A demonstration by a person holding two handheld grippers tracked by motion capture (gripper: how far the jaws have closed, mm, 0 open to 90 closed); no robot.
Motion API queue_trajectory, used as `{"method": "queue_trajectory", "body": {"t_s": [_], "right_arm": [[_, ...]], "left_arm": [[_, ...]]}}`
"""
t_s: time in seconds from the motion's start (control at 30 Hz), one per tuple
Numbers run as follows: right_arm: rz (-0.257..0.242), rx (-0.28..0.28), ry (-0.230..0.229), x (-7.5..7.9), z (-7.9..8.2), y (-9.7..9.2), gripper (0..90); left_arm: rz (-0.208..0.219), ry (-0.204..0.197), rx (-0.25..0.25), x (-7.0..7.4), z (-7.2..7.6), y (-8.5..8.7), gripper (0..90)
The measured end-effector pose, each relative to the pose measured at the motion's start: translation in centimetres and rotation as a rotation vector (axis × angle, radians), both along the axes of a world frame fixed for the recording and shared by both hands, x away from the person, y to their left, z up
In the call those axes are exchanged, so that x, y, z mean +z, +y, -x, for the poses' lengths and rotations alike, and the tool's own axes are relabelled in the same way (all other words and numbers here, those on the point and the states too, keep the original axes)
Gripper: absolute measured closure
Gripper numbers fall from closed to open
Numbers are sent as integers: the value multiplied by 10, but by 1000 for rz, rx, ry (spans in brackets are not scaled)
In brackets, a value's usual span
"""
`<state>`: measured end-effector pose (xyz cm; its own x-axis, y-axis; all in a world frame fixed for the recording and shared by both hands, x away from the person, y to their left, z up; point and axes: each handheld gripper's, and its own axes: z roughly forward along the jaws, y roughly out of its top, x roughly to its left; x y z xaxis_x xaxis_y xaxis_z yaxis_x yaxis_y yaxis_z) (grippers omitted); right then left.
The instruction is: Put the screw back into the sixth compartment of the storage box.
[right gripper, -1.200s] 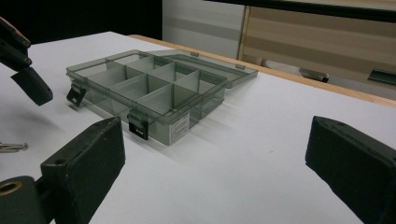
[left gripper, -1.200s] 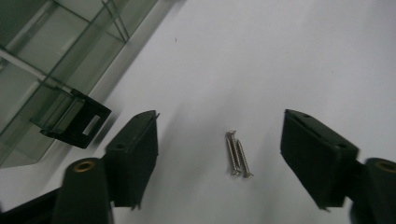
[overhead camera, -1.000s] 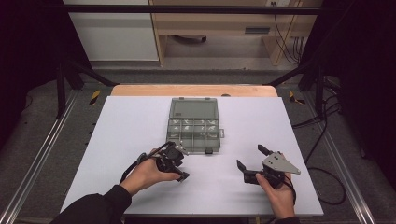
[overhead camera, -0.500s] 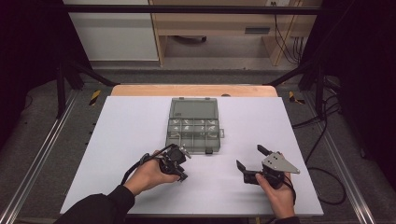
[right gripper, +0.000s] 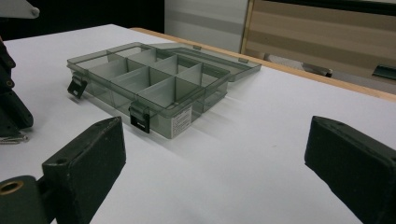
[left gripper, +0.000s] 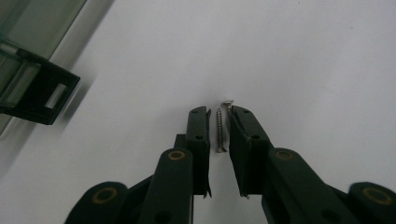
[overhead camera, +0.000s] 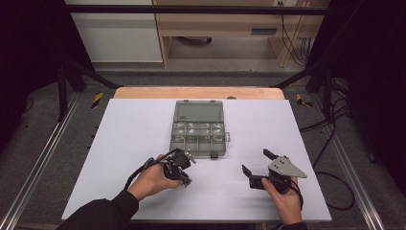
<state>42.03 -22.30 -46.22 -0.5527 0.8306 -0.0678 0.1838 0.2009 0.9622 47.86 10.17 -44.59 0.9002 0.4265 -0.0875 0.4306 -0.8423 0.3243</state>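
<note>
- Since the earlier frames, my left gripper (overhead camera: 184, 168) had kept its place on the worktop (overhead camera: 134, 143) while its jaws had just been closing around the screw (left gripper: 219, 130); the right gripper (overhead camera: 261, 168) and the compartment box (overhead camera: 197, 128) had not shifted.
- I saw the left jaws nearly together, the screw lying lengthwise in the narrow gap; its head seemed to touch the right-hand jaw, but daylight showed on the other side, so I would not call it clamped.
- I judged the main risk to be the thin screw rolling or pivoting as the jaws met it unevenly, then skating off across the smooth worktop or getting pinched by its tip alone and dropping on the lift.
- I also feared the jaw tips scraping the worktop, since they lay low against it.
- My left hand (overhead camera: 153, 179) sat at about 7 o'clock from the box, gripper angled toward 2 o'clock and tipped down.
- My right hand (overhead camera: 282, 201) rested at about 5 o'clock from the box, jaws wide apart and empty, aimed toward 10 o'clock at the open box.
</note>
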Motion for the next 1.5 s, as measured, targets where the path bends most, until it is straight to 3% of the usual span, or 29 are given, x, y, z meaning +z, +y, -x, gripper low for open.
{"method": "queue_trajectory", "body": {"t_s": [0.27, 0.5, 0.87, 0.9, 1.2, 1.5], "right_arm": [[0, 3, 3, 0, 0, 0, 55], [-2, 2, 2, 0, 0, 0, 55], [-2, 3, 6, -1, -1, 0, 56], [-3, 3, 6, -1, -1, 0, 56], [-1, 2, 6, -1, -1, 0, 56], [-4, 1, 8, -2, -1, 0, 56]], "left_arm": [[-7, -19, 7, -1, 0, 1, 866], [2, -45, 23, -1, 3, 3, 879], [78, -125, 73, 11, -2, 11, 880], [94, -147, 88, 13, -3, 12, 880], [187, -212, 165, 21, -7, 13, 880], [205, -247, 202, 26, -10, 13, 880]]}}
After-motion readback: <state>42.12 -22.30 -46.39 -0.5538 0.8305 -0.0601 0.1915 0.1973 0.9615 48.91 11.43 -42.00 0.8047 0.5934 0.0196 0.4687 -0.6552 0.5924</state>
